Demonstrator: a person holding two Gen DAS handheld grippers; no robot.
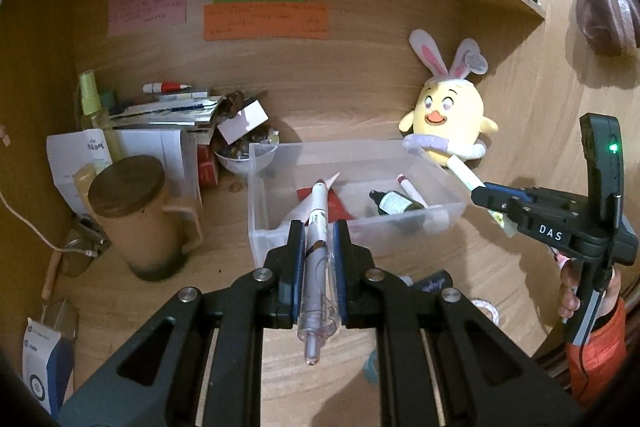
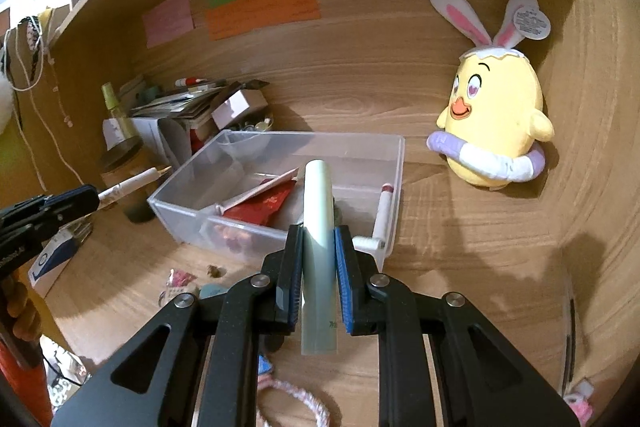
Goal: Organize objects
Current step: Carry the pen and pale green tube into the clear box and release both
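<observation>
Left wrist view: the left gripper (image 1: 318, 227) has its jaws nearly closed, clamping a white and clear plastic retractable pen (image 1: 316, 255) that runs lengthwise between the blue pads. Just ahead of the fingertips sits a clear rectangular plastic bin (image 1: 360, 227) on the wooden desk (image 1: 460, 267); inside lie a small dark glass bottle (image 1: 396, 203) and a red packet (image 1: 340, 207). To the right, the right gripper (image 1: 480, 194) holds a pale tube. A yellow plush chick with rabbit ears (image 1: 448, 119) stands beyond the bin.

Right wrist view: the right gripper (image 2: 318, 239) is narrowly closed on a pale green cylindrical tube (image 2: 318, 227), held lengthwise. The bin (image 2: 240, 227) lies directly ahead. At far left, the left gripper (image 2: 94, 197) holds the pen (image 2: 132, 185).
</observation>
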